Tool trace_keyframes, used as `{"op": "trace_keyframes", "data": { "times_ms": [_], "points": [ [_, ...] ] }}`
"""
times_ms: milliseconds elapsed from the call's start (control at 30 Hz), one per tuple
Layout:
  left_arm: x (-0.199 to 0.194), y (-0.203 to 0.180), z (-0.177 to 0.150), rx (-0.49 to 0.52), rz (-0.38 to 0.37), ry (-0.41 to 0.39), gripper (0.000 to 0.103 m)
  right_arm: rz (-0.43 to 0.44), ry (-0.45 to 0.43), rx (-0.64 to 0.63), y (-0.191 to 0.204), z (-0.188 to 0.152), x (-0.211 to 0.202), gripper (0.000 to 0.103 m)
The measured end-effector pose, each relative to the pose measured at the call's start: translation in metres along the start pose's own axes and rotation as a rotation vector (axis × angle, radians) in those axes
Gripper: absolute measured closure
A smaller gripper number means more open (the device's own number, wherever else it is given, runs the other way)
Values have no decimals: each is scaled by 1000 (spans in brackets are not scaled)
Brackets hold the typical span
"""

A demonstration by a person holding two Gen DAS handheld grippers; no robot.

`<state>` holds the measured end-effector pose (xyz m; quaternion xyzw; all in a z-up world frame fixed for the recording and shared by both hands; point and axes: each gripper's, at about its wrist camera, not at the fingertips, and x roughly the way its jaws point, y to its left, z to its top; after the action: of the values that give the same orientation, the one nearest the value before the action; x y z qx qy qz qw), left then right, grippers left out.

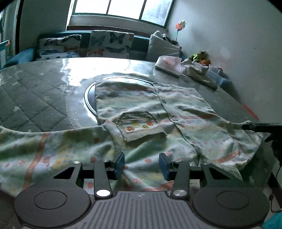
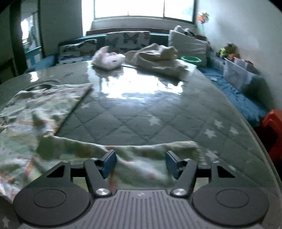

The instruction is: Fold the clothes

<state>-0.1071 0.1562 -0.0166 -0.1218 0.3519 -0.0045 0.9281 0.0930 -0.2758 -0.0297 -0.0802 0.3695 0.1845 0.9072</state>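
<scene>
You are holding your left gripper (image 1: 141,163) low over a little printed shirt (image 1: 141,112). Its two blue pads (image 1: 119,163) are standing apart. A bump of cloth is sitting between them, but the pads are not squeezing it.

The shirt is lying flat on the table (image 1: 35,91), which is wearing a gray quilted cover with white stars under a shiny clear sheet. The shirt is pale green with pink and orange spots and stripes. Its button line (image 1: 169,111) is running from near you toward the window (image 1: 123,8), so its long way is pointing away from you. The far hem is lying over a round ring (image 1: 89,98) in the table top. A small pocket (image 1: 141,126) with a gray edge is sitting on the chest. One sleeve (image 1: 35,148) is stretching out to the left, across the picture.

Your right gripper (image 2: 141,164) is hanging over the other sleeve (image 2: 141,153), near the table's close edge. Its pads (image 2: 110,163) are standing wide apart, and the sleeve is lying loose under them, going sideways. The picture is blurry there.

Far off, a folded pink cloth (image 2: 107,60) and a heap of cream clothes (image 2: 158,58) are resting on the table. Butterfly pillows (image 1: 109,42) are leaning on the bench behind it.
</scene>
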Motion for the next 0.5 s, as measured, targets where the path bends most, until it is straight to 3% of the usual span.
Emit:
{"op": "trace_keyframes", "data": {
  "times_ms": [67,133,500],
  "points": [
    [-4,3,-1,4,38,-4,49,-11,2,4,-5,-1,-1,40],
    [-9,12,-2,-11,53,-8,49,-17,3,-3,-5,-1,-2,40],
    [-29,87,0,-147,286,-66,49,-13,0,1,-2,-6,-7,33]
  ]
}}
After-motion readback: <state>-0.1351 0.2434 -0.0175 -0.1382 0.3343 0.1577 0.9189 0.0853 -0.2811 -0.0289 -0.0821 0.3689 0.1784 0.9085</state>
